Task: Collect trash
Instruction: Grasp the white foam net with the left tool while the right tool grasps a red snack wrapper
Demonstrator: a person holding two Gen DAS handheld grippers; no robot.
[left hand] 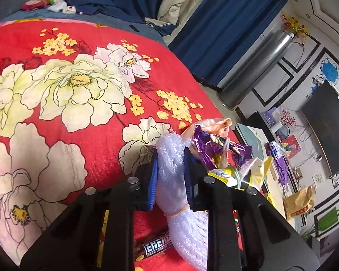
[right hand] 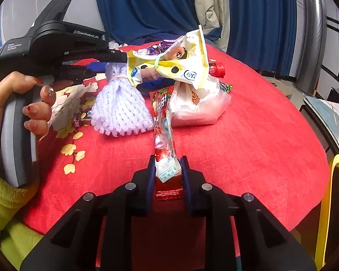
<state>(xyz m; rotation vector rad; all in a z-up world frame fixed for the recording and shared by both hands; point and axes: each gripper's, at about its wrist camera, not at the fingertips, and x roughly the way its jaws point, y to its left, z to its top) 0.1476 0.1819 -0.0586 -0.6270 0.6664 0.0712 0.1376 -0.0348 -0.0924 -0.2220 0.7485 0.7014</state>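
Both grippers have matte black bodies, silver round pivot pins and blue ribbed pads on the jaws. The left gripper has a grey handle and white printed lettering. The left hand shows red-painted, decorated nails and a yellow-green sleeve.

A red cloth printed with large white and yellow flowers is covering the rounded surface that is carrying everything. A white plastic bag is sitting on it near the far edge, with a dark candy-bar wrapper with white lettering lying flat just beside a white foam fruit net, whose flared end is resting on the cloth.
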